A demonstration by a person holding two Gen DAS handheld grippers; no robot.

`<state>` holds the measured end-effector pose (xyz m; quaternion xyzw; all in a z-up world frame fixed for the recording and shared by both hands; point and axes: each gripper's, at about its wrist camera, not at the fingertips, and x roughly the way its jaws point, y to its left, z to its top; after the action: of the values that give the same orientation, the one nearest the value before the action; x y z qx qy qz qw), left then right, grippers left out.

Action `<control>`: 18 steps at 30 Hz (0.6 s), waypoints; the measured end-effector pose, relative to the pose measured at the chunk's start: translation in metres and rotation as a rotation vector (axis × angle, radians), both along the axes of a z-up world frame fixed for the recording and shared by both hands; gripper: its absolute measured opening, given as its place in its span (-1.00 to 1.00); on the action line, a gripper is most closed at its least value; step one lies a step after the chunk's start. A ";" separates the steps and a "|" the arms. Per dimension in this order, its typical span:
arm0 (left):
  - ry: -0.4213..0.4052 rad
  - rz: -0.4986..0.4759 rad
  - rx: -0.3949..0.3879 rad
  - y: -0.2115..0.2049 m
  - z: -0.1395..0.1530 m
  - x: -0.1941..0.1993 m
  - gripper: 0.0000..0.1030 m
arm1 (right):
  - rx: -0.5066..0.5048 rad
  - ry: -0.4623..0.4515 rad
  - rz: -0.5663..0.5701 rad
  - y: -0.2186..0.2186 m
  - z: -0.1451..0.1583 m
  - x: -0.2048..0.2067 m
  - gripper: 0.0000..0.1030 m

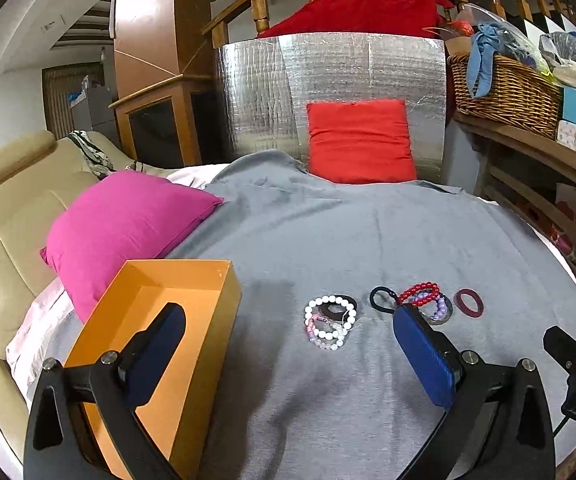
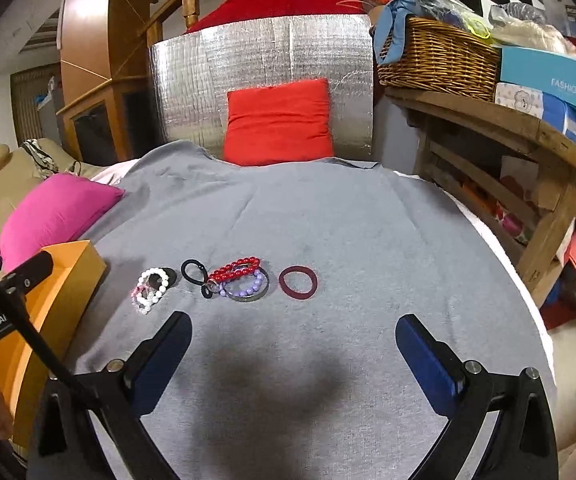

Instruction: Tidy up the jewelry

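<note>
We see an evenly lit indoor scene, bright overhead light falling from above and behind us. A soft dark shadow pools on the grey cloth (image 2: pixel 327 216) between the right gripper (image 2: pixel 293 344) fingers, and a fainter one lies between those of the left gripper (image 1: pixel 288 344). The silver foil panel (image 1: pixel 327 80) far ahead glares in patches. Both fisheye views bend straight lines and darken to black at the corners. The centre stays sharp; the rims smear slightly.

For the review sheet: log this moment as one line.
left gripper: open, empty | right gripper: open, empty | orange box: empty | bracelets: on grey cloth
</note>
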<state>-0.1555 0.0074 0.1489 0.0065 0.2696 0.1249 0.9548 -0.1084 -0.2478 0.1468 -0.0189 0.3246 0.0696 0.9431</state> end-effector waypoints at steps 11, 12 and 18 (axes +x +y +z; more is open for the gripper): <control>0.005 0.007 0.015 0.003 -0.002 0.001 1.00 | 0.043 0.032 -0.010 -0.005 -0.002 0.007 1.00; 0.005 0.008 0.012 0.004 -0.002 0.001 1.00 | 0.043 0.033 -0.009 -0.004 -0.002 0.007 1.00; 0.009 0.017 0.013 0.005 -0.004 0.002 1.00 | 0.043 0.037 -0.009 -0.003 -0.003 0.010 1.00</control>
<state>-0.1538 0.0128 0.1447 0.0111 0.2729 0.1347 0.9525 -0.0984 -0.2512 0.1435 0.0044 0.3406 0.0727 0.9374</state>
